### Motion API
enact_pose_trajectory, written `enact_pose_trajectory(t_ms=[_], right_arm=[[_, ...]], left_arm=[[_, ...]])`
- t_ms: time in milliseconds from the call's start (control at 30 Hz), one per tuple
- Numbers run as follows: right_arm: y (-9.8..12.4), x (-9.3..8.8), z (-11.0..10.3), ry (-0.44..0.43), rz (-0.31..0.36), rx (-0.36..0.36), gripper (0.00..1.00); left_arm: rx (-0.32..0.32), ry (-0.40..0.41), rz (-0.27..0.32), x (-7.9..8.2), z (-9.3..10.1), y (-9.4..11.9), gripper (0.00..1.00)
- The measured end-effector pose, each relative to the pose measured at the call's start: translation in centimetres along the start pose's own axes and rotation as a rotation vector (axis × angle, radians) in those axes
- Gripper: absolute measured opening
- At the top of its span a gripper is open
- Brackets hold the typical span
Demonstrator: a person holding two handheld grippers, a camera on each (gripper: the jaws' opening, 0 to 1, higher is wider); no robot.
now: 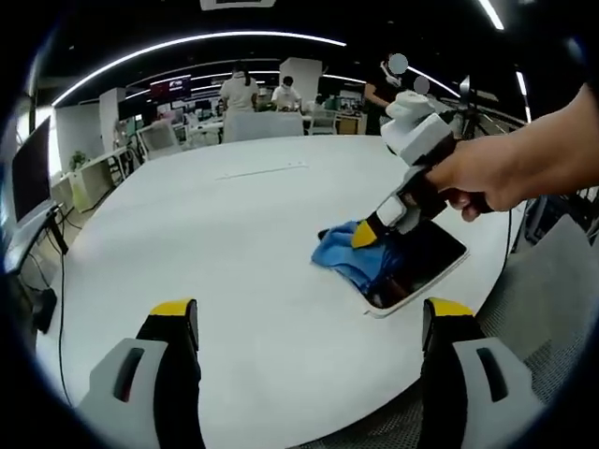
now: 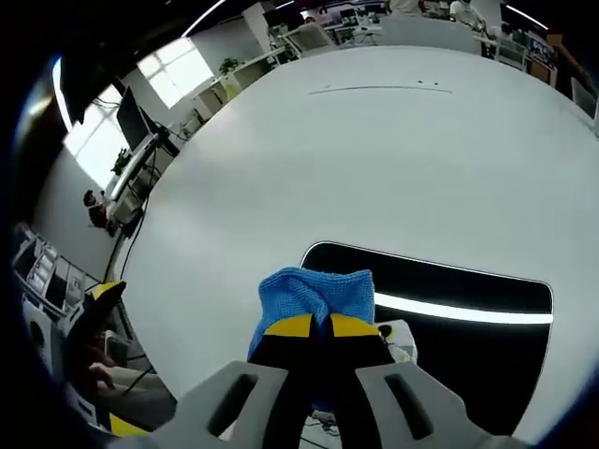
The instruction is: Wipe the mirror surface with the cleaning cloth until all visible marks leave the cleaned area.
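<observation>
The mirror [image 2: 449,318] lies flat on the white counter [image 2: 374,159], near its edge; in the left gripper view we see the mirror [image 1: 421,267] at the right side of the counter [image 1: 234,253], a rounded rectangle with a pale rim and a dark reflecting face. A bright light streak runs across the glass in the right gripper view. We cannot tell whether marks are on it.

The blue cleaning cloth [image 2: 314,295] sits bunched at the mirror's near left end, partly on the glass and partly over its rim. In the left gripper view the cloth [image 1: 351,253] drapes off the mirror's left end onto the counter.

Our right tongs [image 2: 323,327] are pressed together, pinching the cloth between yellow tips. In the left gripper view we see the same tongs [image 1: 374,229] coming in from the right, held by a hand [image 1: 487,178], tips down in the cloth.

Our left tongs [image 1: 309,323] are spread wide, nothing between them, hovering over bare counter, well apart from the mirror.

Past the counter: office desks, chairs, monitors, a few people standing far back [image 1: 239,89], ceiling light strips.
</observation>
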State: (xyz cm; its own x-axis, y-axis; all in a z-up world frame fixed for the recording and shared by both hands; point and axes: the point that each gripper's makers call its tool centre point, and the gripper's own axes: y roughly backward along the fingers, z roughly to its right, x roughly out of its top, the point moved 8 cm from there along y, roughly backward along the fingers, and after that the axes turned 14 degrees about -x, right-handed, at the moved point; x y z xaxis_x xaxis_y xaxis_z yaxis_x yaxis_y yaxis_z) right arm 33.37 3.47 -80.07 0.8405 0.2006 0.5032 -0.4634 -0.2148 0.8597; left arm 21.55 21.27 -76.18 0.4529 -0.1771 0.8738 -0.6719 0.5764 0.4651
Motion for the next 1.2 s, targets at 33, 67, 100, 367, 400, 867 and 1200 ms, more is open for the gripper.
enact_pose_trajectory(t_ms=[33, 67, 100, 367, 400, 867, 1200], right_arm=[[0.0, 0.0, -0.1, 0.017, 0.004, -0.006, 0.0], [0.0, -0.1, -0.2, 0.044, 0.007, -0.013, 0.0], [0.0, -0.2, -0.4, 0.08, 0.008, -0.016, 0.0], [0.0, -0.4, -0.3, 0.052, -0.004, 0.009, 0.0], [0.0, -0.4, -0.4, 0.051, -0.006, 0.008, 0.0], [0.1, -0.3, -0.2, 0.153, 0.024, 0.017, 0.0], [0.3, -0.7, 1.1, 0.05, 0.018, 0.054, 0.0]], left_arm=[[-0.002, -0.01, -0.012, -0.1, 0.0, 0.0, 0.99], [-0.006, -0.008, -0.015, -0.1, 0.0, -0.1, 0.99], [-0.014, 0.001, -0.017, -0.1, 0.1, -0.1, 0.99], [-0.011, -0.016, -0.039, -0.3, 0.1, 0.0, 0.98], [-0.015, 0.0, -0.029, -0.3, 0.2, -0.1, 0.98], [-0.005, 0.026, -0.03, -0.4, -0.1, 0.1, 0.98], [-0.051, 0.008, -0.021, -0.3, 0.4, -0.3, 0.97]])
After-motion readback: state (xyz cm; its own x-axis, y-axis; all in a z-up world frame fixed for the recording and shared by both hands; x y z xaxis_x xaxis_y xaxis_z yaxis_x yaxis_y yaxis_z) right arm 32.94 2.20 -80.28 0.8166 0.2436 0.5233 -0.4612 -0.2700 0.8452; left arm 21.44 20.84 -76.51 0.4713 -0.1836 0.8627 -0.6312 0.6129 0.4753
